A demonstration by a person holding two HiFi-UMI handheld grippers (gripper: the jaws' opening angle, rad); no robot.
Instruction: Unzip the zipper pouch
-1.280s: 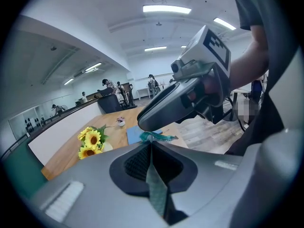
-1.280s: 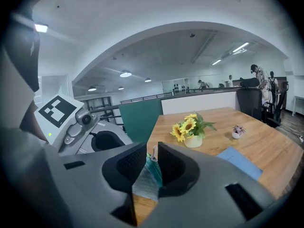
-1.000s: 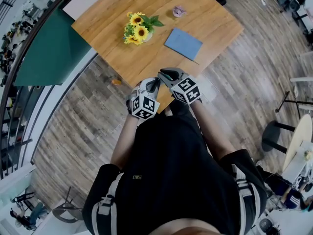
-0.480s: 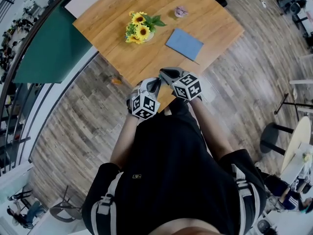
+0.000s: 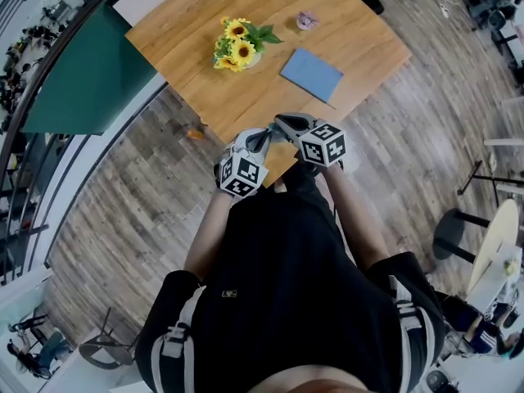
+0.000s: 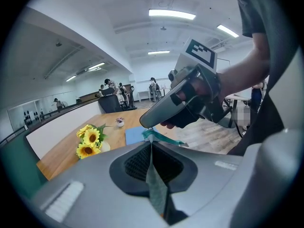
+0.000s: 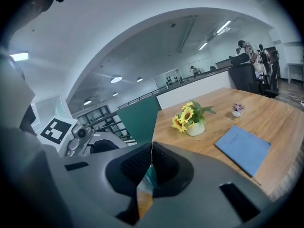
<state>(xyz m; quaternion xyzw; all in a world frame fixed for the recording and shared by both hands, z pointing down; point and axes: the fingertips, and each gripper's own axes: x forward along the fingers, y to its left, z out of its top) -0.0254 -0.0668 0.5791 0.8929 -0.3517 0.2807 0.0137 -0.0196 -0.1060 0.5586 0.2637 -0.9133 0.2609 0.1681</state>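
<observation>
Zipper pouch (image 6: 164, 137): teal, held in the air between the two gripper tips. Only a thin strip shows, so zipped or unzipped cannot be told.
Left gripper (image 6: 151, 145): jaws pressed together on a fold of the pouch's fabric.
Right gripper (image 7: 152, 151): jaws pinched on the pouch's teal end, tip close to the left's. Whether they grip the zipper's pull tab cannot be told.
Risk: if the right pinch has fabric rather than the pull tab, drawing apart would likely stretch the pouch, not open it. The thin left hold may slip, dropping the pouch past the table (image 5: 360, 35) corner beneath the grippers.
Pouch contents: hidden.
White pot (image 7: 194, 128): sunflowers, ahead of the grippers.
Small pot (image 5: 307, 20): purple flowers, farther out.
</observation>
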